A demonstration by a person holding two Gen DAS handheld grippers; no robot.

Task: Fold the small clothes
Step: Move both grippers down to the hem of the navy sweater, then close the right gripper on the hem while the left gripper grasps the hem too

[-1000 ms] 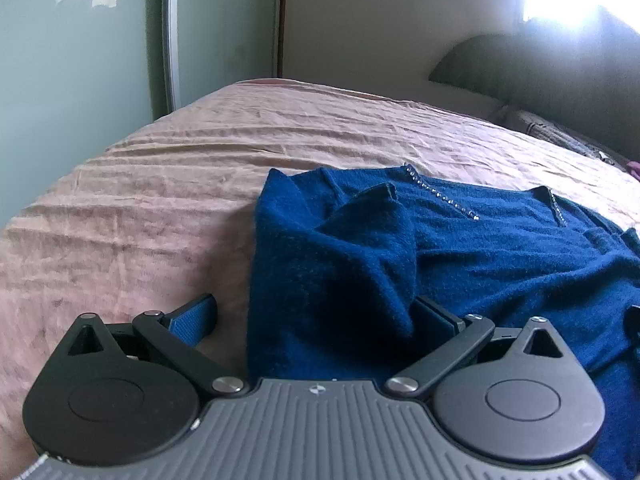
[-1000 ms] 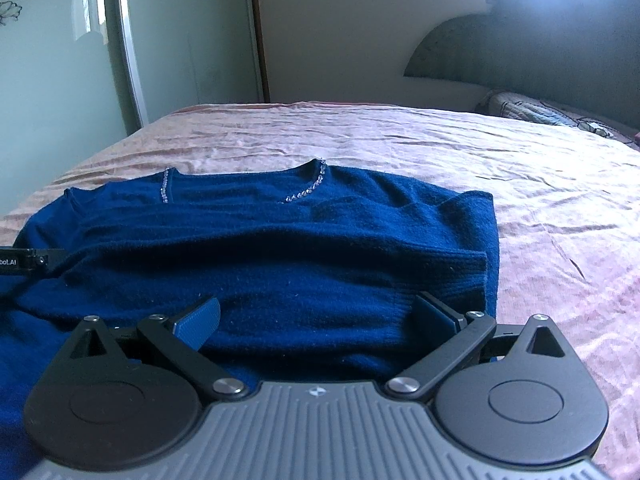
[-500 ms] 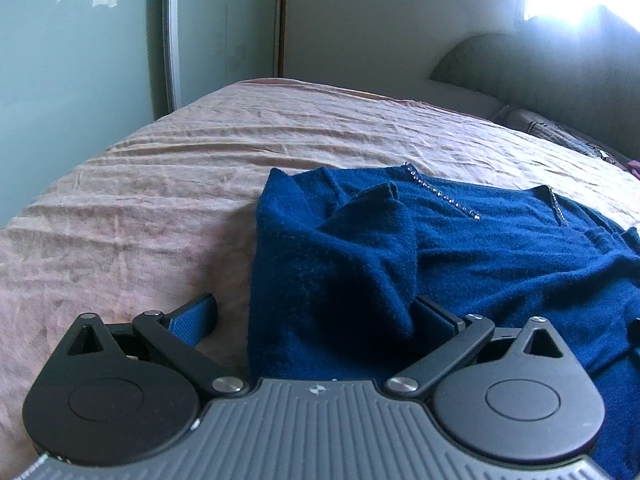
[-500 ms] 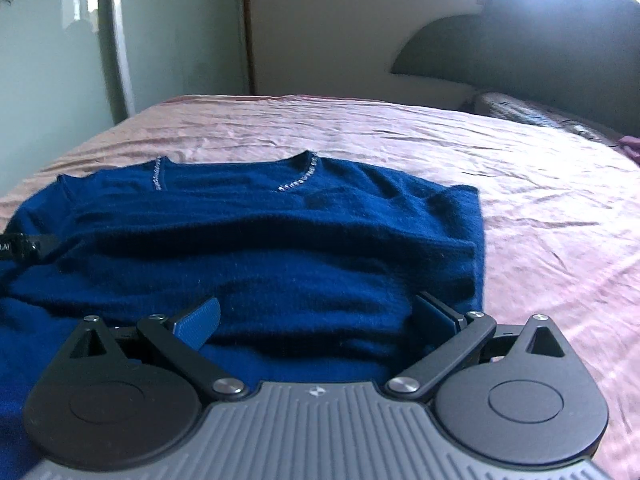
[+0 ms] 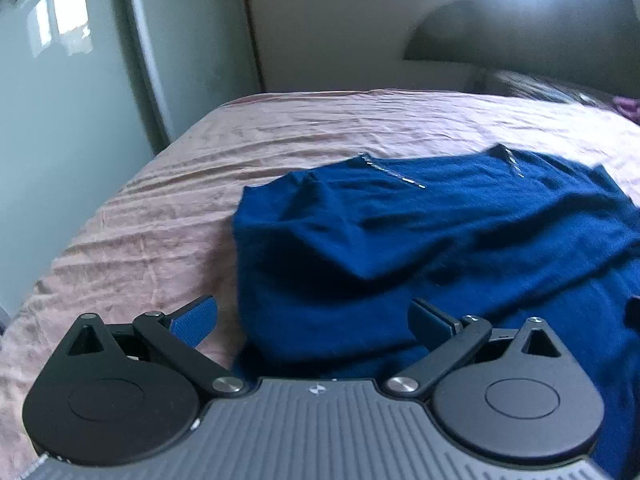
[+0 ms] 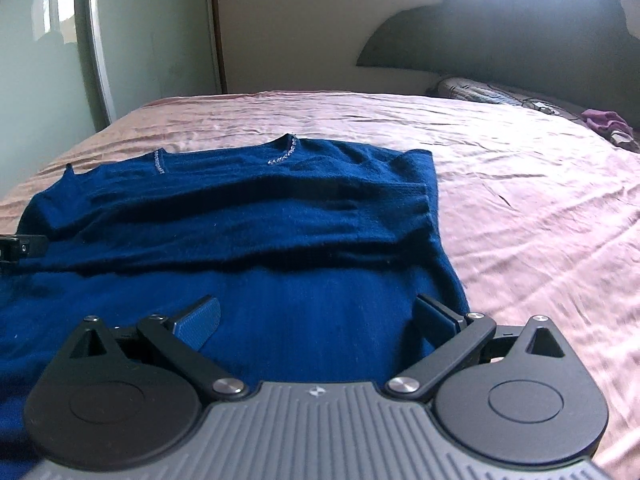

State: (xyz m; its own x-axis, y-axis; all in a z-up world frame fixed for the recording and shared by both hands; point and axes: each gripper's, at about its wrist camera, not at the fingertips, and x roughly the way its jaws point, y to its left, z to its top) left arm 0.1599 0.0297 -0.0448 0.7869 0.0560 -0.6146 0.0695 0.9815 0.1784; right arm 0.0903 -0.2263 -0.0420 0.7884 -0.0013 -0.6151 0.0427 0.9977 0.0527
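The blue sweater (image 6: 256, 216) lies spread on the pink bedsheet (image 6: 520, 200), neckline with its sparkly trim (image 6: 286, 154) pointing away toward the headboard (image 6: 520, 40). Both sleeves are already laid across the chest, so the sides look done and the bottom-up fold is what remains, I'd say.

The right gripper (image 6: 316, 320) sits low over the hem end, near the garment's right edge, jaws spread wide and holding nothing. The left gripper (image 5: 312, 316) mirrors it at the left edge, also wide open and empty, 1 finger (image 5: 196, 318) over bare sheet and the other over knit. That straddle makes sense: it's lined up to pinch the side edge itself.

Placed like this, 2 grippers at 2 lower corners, the plan looks like a matched lift carrying the hem up toward the collar. Risk as I see it: thick, soft knit may bunch, and the loose sleeve fold (image 5: 320, 232) on the left could slide off.

A purple item (image 6: 604, 122) sits well apart, near the pillows.
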